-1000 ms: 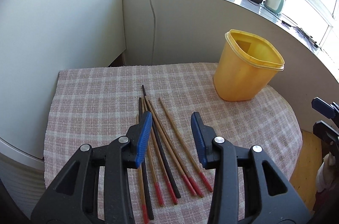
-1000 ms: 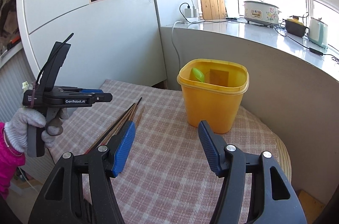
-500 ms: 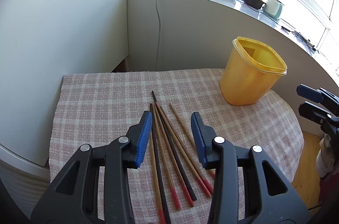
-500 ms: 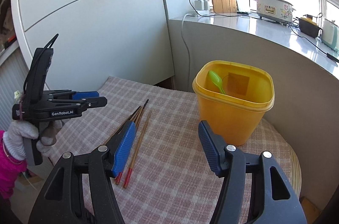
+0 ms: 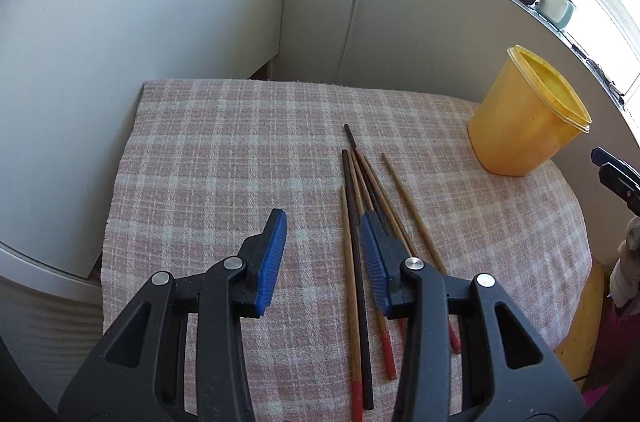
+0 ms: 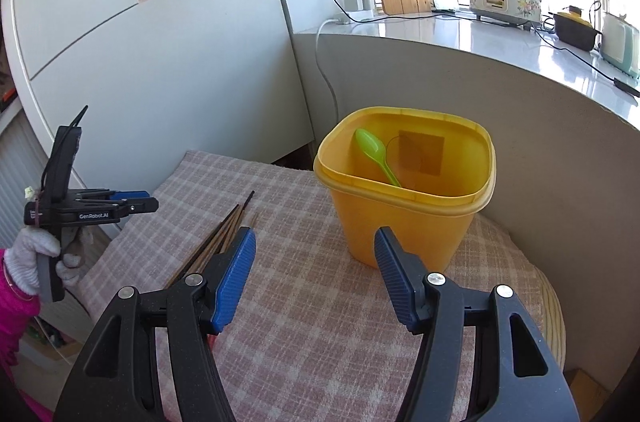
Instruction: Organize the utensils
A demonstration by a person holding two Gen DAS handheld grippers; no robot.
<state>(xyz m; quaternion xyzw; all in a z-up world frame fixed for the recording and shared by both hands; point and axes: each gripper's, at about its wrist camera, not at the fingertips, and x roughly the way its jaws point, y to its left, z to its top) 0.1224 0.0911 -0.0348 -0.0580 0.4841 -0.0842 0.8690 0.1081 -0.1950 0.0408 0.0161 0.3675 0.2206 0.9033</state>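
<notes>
Left gripper [image 5: 323, 254] jaws spread above the tablecloth [image 5: 224, 158], chopsticks [image 5: 356, 222] fanned mid-table, right gripper [image 6: 314, 276] jaws spread, empty, facing yellow tub [image 6: 404, 222] near the far edge, green spoon [image 6: 376, 154] inside.

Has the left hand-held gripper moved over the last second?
Yes. The left hand-held gripper shifted leftward: the wooden chopsticks on the checked cloth, framed between its fingers earlier, now lie under its right finger.
</notes>
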